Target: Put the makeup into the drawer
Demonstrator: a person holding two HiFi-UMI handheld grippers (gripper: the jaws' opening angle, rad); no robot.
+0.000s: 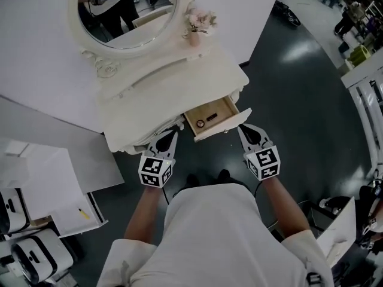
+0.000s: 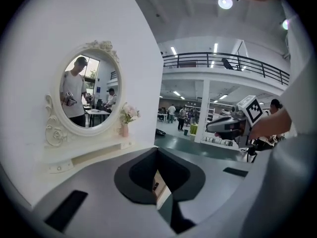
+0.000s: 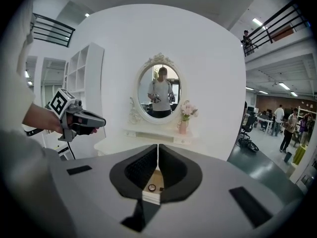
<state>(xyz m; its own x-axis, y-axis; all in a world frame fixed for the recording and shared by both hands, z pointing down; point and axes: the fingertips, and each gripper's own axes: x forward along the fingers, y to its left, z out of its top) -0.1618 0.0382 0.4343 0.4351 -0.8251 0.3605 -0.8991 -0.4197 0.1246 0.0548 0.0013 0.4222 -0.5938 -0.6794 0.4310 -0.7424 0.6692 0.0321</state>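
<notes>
Both claws are pressed fully closed and hold nothing. The left claw [image 1: 169, 137] and the right claw [image 1: 248, 133] hang in front of the white vanity, one at each side of the open drawer [image 1: 222, 107]. The makeup [image 1: 200, 123] lies inside the drawer, a small round piece with a dark stick [image 1: 212, 116] just beside it. Each claw's cube [image 1: 155, 171] bears black-and-white square markers. On the tabletop [image 1: 179, 76], a vase of pink flowers [image 1: 197, 24] stands beside the oval mirror [image 1: 128, 11].
</notes>
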